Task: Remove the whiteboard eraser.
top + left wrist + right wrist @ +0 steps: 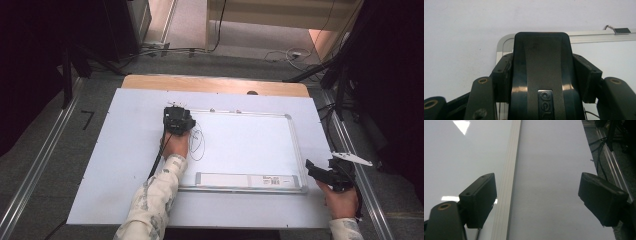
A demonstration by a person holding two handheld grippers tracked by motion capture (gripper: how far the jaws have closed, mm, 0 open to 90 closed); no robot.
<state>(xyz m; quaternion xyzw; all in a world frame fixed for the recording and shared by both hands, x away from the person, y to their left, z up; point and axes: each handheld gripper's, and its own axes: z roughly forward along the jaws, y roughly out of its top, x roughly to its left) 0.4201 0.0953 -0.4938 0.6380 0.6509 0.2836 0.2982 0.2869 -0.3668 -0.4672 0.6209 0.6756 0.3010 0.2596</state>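
A whiteboard (250, 145) with a silver frame lies flat on the white-covered table (130, 150). Thin black scribbles (197, 142) mark its left part. At the board's far left corner my left gripper (177, 119) is shut on a black board eraser (541, 55); in the left gripper view both pads (501, 75) press its sides over the rounded frame corner (505, 41). My right gripper (320, 172) is held near the board's near right corner. Its jaws stand wide open (540, 195) with nothing between them, above the frame strip (510, 170) and the table cover.
A pale label strip (247, 180) runs along the board's near edge. A metal hanger clip (621, 30) sits on the far frame. Wooden table edge (215, 84) shows beyond the cover. Floor rails (360, 170), cables and dark stands flank the table.
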